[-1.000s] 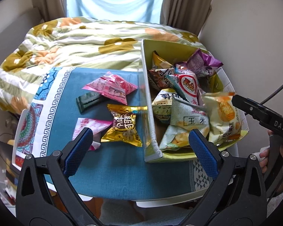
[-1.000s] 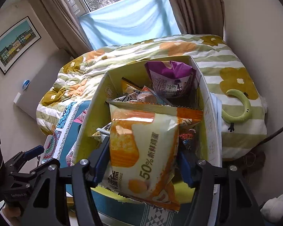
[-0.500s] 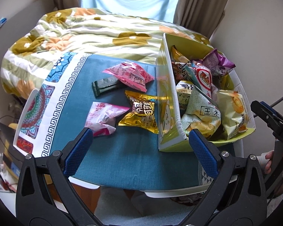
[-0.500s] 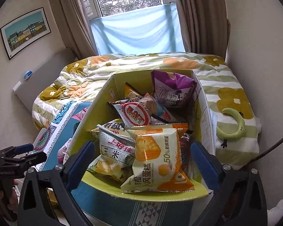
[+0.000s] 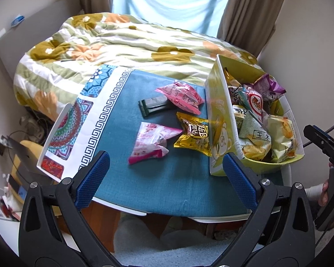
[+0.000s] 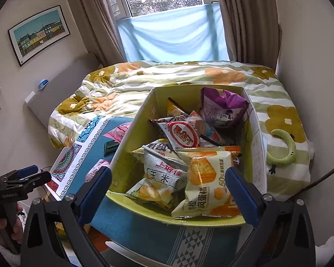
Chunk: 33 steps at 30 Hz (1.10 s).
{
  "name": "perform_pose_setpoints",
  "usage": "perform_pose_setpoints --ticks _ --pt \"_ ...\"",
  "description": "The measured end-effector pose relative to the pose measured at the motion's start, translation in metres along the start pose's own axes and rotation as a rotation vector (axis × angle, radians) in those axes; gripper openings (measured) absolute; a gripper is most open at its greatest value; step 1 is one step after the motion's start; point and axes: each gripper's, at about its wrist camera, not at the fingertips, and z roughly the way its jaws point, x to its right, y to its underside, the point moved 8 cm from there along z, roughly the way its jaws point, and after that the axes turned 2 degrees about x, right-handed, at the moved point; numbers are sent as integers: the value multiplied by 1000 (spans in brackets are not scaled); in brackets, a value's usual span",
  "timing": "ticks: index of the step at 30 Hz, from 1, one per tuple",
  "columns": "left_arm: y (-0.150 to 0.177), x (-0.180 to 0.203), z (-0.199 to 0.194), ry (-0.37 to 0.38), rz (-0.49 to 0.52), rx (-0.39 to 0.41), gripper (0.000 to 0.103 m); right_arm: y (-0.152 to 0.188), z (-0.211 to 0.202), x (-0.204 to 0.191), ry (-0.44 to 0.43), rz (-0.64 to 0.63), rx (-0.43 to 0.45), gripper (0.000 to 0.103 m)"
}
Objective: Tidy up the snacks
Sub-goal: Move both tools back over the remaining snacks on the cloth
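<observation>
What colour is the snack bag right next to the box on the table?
Shiny gold-yellow, with a dark brown label. The gold bag shows best in the left wrist view, beside the box.

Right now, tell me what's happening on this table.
A person with a gripper in each hand is sorting snack packets into the yellow-green box. The right gripper hangs open above the orange-and-white cake packet, which lies in the box at the near end. The left gripper is open and empty over the blue tablecloth. Four packets are not yet boxed: two pink, one gold, one dark green.
</observation>
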Motion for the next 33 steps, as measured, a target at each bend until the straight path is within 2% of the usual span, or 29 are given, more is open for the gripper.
perform_pose_setpoints --ticks 8,23,30,33 --pt "-16 -27 21 47 33 -46 101 -9 11 -45 15 14 15 101" --pt "-5 -44 126 192 130 -273 101 -2 75 -135 41 67 -42 101" --pt "3 -48 165 255 143 -308 101 -4 105 -158 82 78 -47 101" --pt "4 -50 180 278 138 -312 101 -2 121 -166 103 74 -50 97"
